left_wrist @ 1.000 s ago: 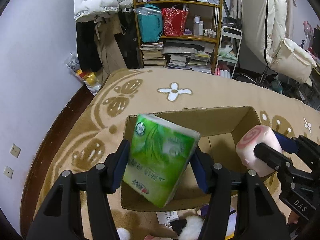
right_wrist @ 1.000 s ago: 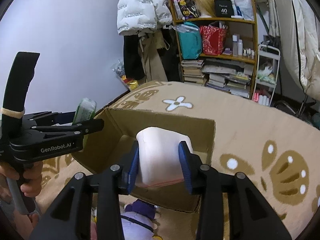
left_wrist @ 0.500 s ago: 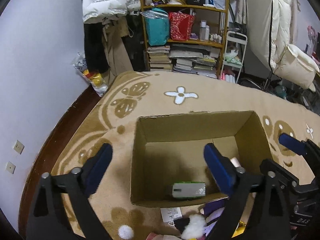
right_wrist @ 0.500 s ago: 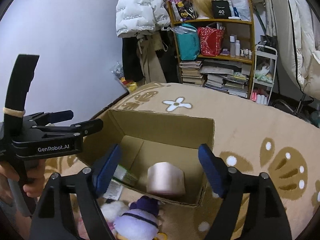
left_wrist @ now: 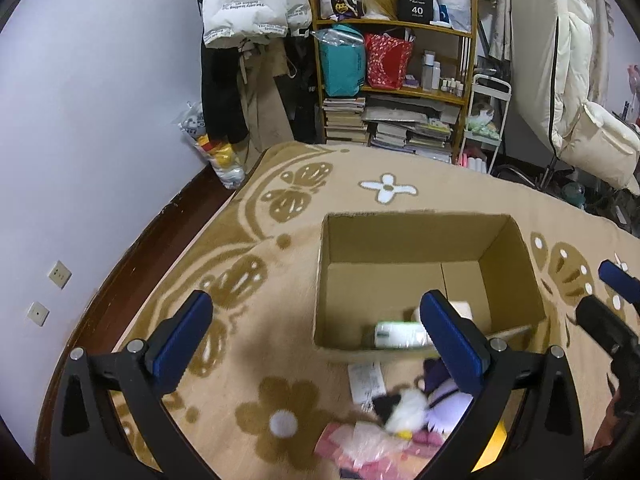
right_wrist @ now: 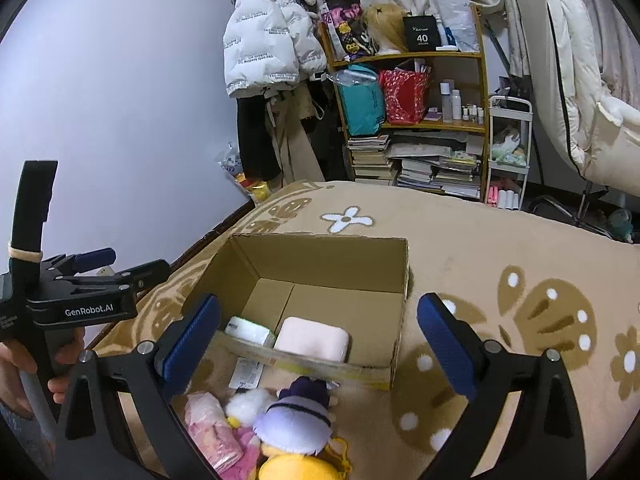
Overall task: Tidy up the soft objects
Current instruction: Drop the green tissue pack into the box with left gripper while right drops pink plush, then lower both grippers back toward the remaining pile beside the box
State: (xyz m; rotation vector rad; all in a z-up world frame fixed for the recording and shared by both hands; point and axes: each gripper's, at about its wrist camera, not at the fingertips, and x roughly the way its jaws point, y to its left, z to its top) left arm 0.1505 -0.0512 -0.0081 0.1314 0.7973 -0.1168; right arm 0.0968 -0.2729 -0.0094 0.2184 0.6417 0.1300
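Observation:
An open cardboard box stands on the rug. Inside lie a green tissue pack and a pink roll, partly seen in the left wrist view. My left gripper is open and empty, above the rug left of the box's near wall. My right gripper is open and empty, above the box's near edge. In front of the box lie soft toys: a purple and white plush, a white plush, a pink bag and a yellow plush.
A tan patterned rug covers the floor. A wooden shelf with bags and books stands at the back, coats hang on the left wall. A paper slip lies by the box. The left gripper body shows at the right view's left.
Both grippers opened and dropped the tissue pack and the pink roll into the box, then pulled back and up. The left gripper has shifted left of the box.

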